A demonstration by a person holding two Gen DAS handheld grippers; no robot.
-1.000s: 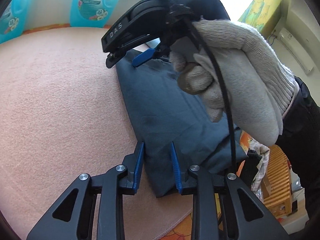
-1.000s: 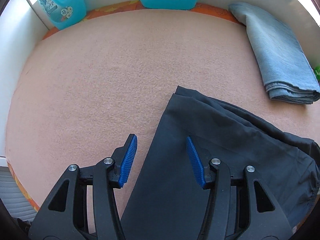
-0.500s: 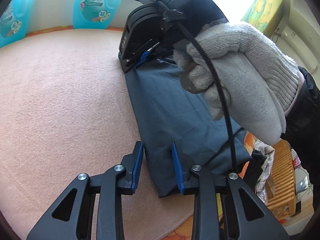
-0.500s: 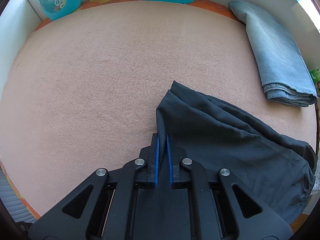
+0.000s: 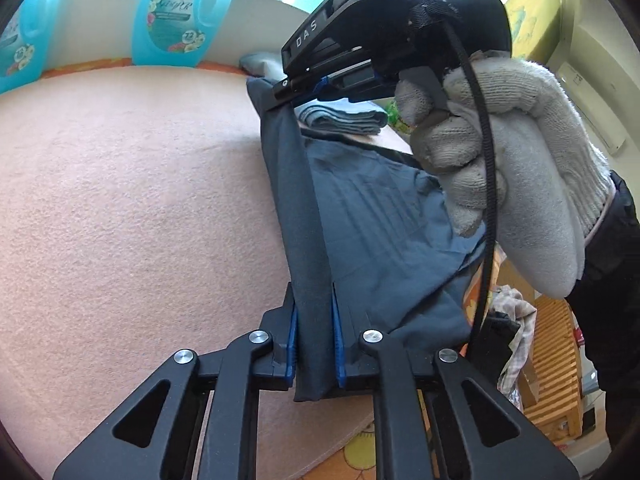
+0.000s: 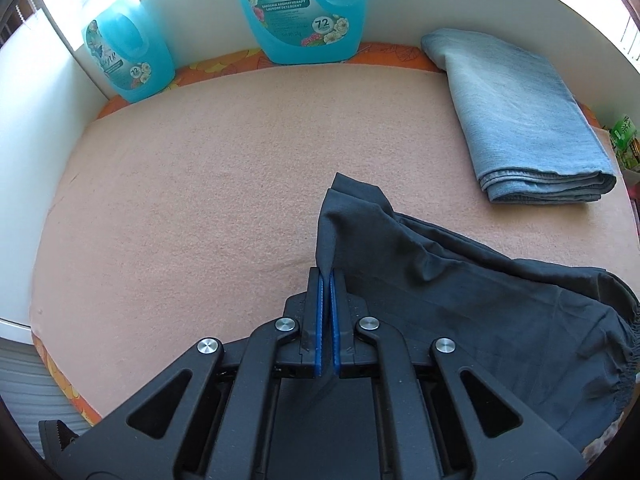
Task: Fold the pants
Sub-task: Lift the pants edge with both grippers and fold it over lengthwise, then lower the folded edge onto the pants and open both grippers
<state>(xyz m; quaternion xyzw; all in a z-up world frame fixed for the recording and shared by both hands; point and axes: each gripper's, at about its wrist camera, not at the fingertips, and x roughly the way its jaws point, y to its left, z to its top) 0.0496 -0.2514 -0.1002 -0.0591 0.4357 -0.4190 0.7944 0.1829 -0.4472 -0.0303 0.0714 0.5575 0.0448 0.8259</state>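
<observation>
The left gripper (image 5: 314, 332) is clamping the near edge of the dark grey cloth pants (image 5: 372, 232), which are lying on the pink fleece mat (image 6: 200, 200). The right gripper (image 6: 327, 304) is pinching their far corner, lifting it. A folded light-blue towel (image 6: 520, 120) is lying far right.

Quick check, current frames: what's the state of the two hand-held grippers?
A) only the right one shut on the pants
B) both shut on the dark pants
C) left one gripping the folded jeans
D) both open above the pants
B: the left hand-held gripper and the right hand-held gripper each pinch an edge of the dark pants, lifting it off the pink mat.
</observation>
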